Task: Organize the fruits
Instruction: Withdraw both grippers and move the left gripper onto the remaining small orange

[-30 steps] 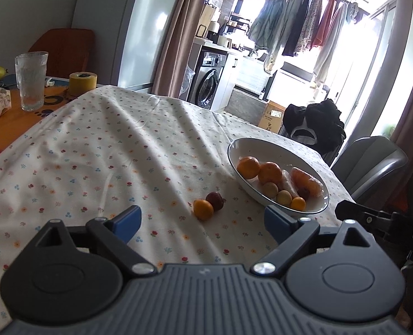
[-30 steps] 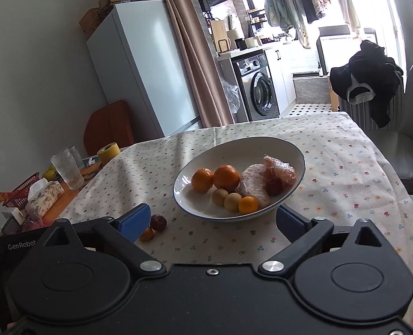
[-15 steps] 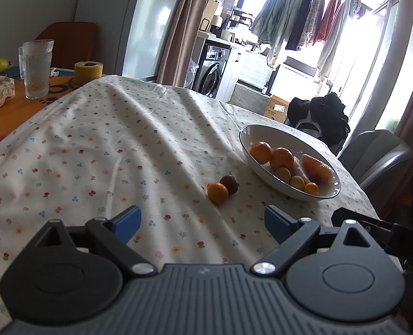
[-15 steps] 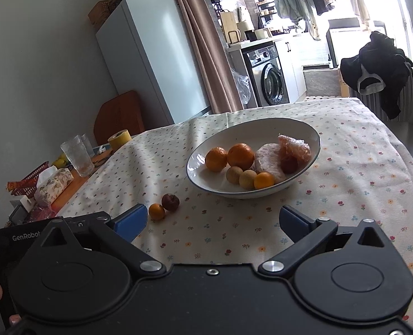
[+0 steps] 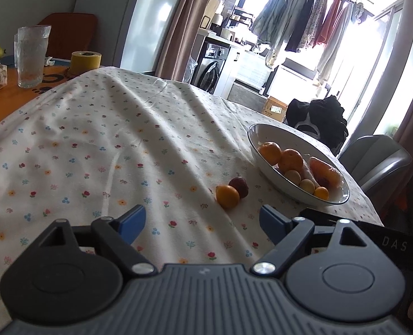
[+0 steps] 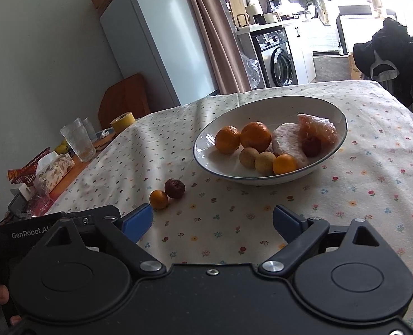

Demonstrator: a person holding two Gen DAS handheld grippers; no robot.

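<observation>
Here, two loose fruits lie touching each other on the flowered cloth of the bench, just beside the near-left rim of the wide white bowl with a dark rim point(image 6: 267, 106): a small round orange citrus point(image 6: 159, 199) and a dark red, wrinkled plum-like fruit point(image 6: 174, 188). The citrus looks light and fairly firm, its skin smooth and apt to roll, so I would take it across its widest middle with a gentle squeeze. The dark fruit looks softer, its skin puckered, and probably bruises under hard pressure; it calls for a lighter pinch across the belly. The bowl already holds two larger oranges, two pale round fruits, another small citrus, a dark fruit and some pieces wrapped in clear film.

The left tongs point(image 5: 199, 220) are spread wide and hold nothing, hovering over the cloth with the two loose fruits just ahead and a little to the right. The right tongs point(image 6: 213, 220) are likewise spread and bare, facing the bowl, the loose fruits near their left finger point(image 6: 138, 220).
</observation>
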